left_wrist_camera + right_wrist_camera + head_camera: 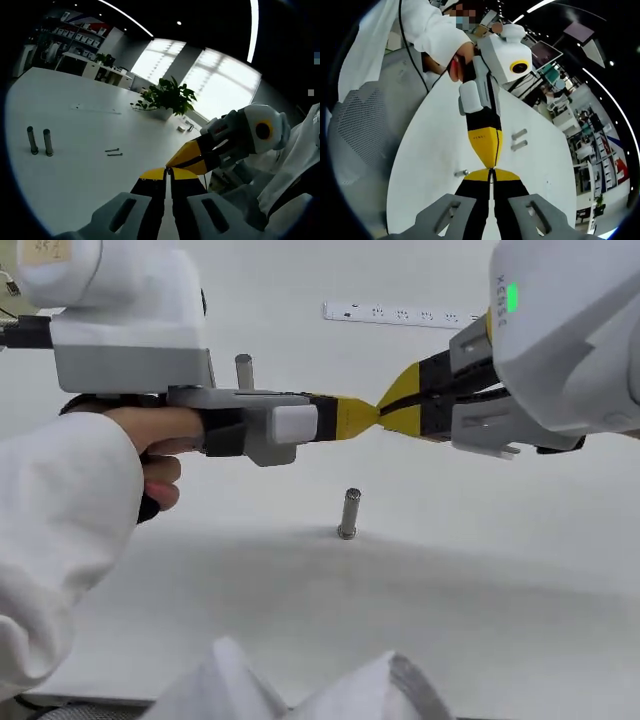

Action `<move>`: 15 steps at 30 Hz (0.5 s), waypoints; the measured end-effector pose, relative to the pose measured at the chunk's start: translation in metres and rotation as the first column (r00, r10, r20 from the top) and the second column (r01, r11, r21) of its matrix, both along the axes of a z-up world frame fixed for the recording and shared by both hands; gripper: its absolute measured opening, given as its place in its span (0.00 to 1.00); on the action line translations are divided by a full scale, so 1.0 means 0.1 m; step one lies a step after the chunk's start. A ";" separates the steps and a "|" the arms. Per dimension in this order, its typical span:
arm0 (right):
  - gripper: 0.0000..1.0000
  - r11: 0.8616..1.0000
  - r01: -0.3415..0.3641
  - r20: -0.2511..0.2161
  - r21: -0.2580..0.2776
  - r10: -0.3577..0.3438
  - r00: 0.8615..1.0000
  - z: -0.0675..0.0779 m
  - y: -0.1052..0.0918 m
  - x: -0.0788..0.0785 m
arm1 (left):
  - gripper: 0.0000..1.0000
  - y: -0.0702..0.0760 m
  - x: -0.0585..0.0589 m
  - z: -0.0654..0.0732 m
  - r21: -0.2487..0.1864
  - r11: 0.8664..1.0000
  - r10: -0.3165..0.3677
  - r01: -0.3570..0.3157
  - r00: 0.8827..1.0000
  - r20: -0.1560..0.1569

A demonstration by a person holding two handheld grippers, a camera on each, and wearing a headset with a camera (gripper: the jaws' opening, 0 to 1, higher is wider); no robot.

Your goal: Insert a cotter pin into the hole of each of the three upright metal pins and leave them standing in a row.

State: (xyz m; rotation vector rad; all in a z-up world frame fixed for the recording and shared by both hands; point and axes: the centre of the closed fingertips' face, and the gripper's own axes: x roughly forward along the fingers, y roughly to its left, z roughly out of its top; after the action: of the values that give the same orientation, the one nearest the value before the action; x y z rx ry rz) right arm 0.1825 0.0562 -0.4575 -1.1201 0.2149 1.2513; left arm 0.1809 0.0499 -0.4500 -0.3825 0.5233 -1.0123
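A: Grippers, count and state?

B: Two, both raised above the white table and meeting tip to tip. The left gripper is held in a hand with a white sleeve. Its yellow fingertips are pressed together, with a thin seam between them in the left gripper view. The right gripper is likewise clenched at the tips. Cannot tell whether anything is pinched where the four tips meet.

A: Metal pins?

B: Three counted. In the left gripper view, a metal pin and a second metal pin stand upright, just beside each other and not touching. In the head view, a third metal pin stands upright and alone, nearer the person and well apart from that pair. A pin top also pokes up behind the left gripper's body there; cannot tell which of the pair it is.

A: Cotter pins?

B: Two counted. One cotter pin and another cotter pin lie flat on the table, close together and roughly parallel. They are near the upright pair and touch neither. Too small to tell whether any upright pin carries a cotter pin through its hole.

A: Other items?

B: One power strip lies on the far part of the table. One potted plant stands beyond the cotter pins, by the windows.
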 end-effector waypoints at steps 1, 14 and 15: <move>0.00 1.000 -0.002 -0.001 0.003 0.002 1.000 0.00 0.00 -0.01 | 0.00 0.00 0.00 0.00 0.001 1.000 -0.008 0.008 1.000 0.005; 0.00 1.000 -0.026 0.000 -0.003 0.026 1.000 -0.05 -0.02 -0.03 | 0.00 0.00 0.02 -0.07 0.035 0.999 -0.008 0.009 0.999 -0.037; 0.00 1.000 -0.029 0.000 -0.003 0.029 1.000 -0.05 -0.02 -0.03 | 0.00 -0.01 0.02 -0.08 0.043 0.999 -0.009 0.010 0.999 -0.033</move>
State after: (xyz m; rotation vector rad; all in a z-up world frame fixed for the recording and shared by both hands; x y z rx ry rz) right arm 0.1791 0.0545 -0.4627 -1.1289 0.2011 1.2776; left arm 0.1831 0.0493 -0.4579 -0.3591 0.5756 -1.0038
